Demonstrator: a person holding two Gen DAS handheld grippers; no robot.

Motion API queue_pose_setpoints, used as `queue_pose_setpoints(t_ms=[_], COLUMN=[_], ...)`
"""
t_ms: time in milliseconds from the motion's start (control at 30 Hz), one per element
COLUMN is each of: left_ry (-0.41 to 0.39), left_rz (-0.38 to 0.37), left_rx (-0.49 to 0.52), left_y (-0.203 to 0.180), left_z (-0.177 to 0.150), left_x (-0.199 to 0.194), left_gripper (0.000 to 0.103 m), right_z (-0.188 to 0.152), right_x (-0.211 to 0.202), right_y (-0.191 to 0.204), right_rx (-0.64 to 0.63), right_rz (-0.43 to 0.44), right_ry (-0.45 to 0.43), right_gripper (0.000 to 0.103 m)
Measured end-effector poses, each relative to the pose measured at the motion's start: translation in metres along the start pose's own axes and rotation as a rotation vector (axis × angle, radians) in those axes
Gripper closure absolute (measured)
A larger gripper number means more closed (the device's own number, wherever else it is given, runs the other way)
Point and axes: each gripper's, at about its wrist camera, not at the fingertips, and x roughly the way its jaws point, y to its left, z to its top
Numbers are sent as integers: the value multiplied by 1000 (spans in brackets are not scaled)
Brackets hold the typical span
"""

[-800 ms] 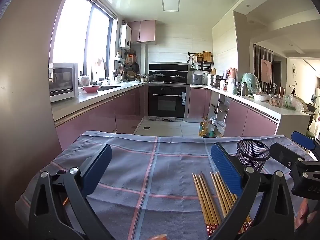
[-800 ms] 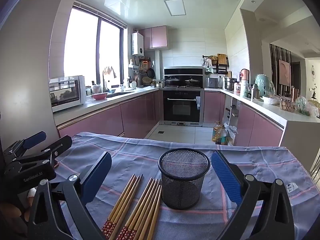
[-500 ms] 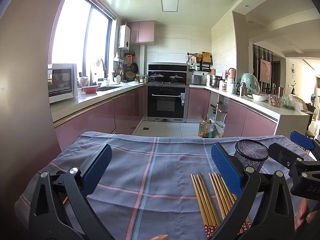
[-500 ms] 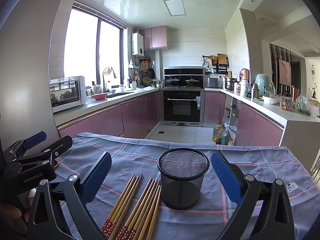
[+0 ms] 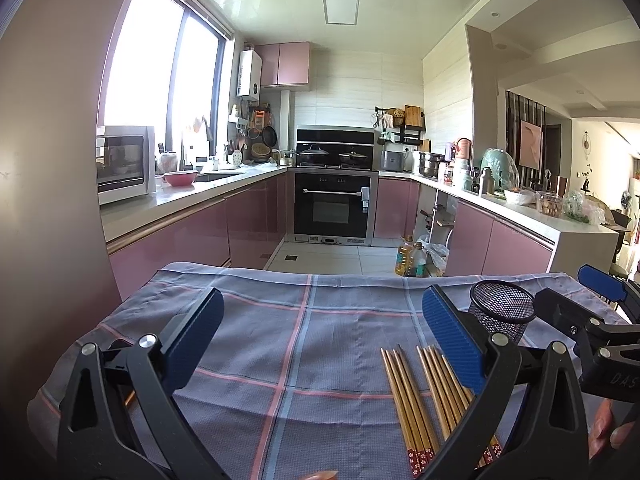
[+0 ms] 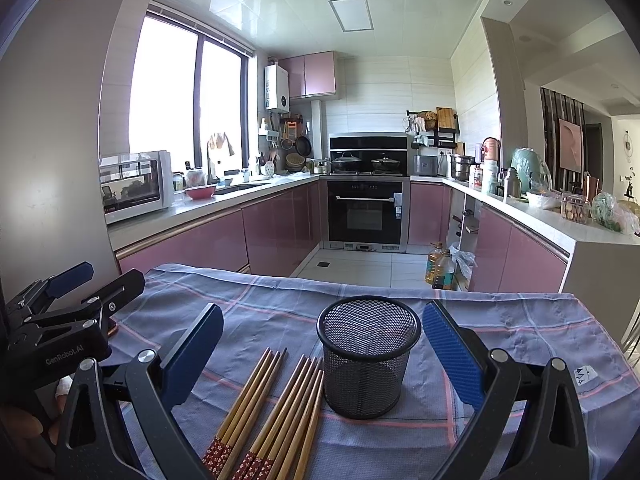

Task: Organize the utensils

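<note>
Several wooden chopsticks (image 6: 272, 408) with red patterned ends lie in two bunches on the checked cloth, just left of an upright, empty black mesh holder (image 6: 368, 356). My right gripper (image 6: 323, 344) is open and empty, above the table's near edge, with the holder between its jaws' line of sight. My left gripper (image 5: 320, 334) is open and empty over the cloth's left half; the chopsticks (image 5: 424, 392) and holder (image 5: 502, 316) lie to its right. Each gripper shows in the other's view: the right one (image 5: 600, 320), the left one (image 6: 60, 312).
The table is covered by a blue-grey cloth (image 5: 280, 340) with pink and blue lines. Beyond its far edge is the kitchen floor, pink cabinets, an oven (image 6: 365, 212) and counters. A wall (image 5: 48, 200) stands close on the left.
Almost nothing; the left view has shifted very slightly, and both grippers stay open and hovering.
</note>
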Motion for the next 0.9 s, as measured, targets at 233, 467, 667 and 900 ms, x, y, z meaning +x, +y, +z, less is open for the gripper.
queue_pose_setpoints(t_ms=[233,467,667,900], left_ry=[-2,-2,-1,-2], left_rz=[-1,-6,-9,-10], left_rx=[-4,-13,-14,-15], left_y=[1,2,3,3], left_z=[0,-1,-1,-2], left_x=[0,0,0,-1], left_gripper=[5,5,5,5], right_z=[1,2,2,2], right_x=[0,-1,-1,1], right_y=[2,3,3,5], right_rx=[0,2,3,3], right_rz=[1,2,4,5], right_ry=[-2,-3,-3,-5], right_gripper=[6,6,6,6])
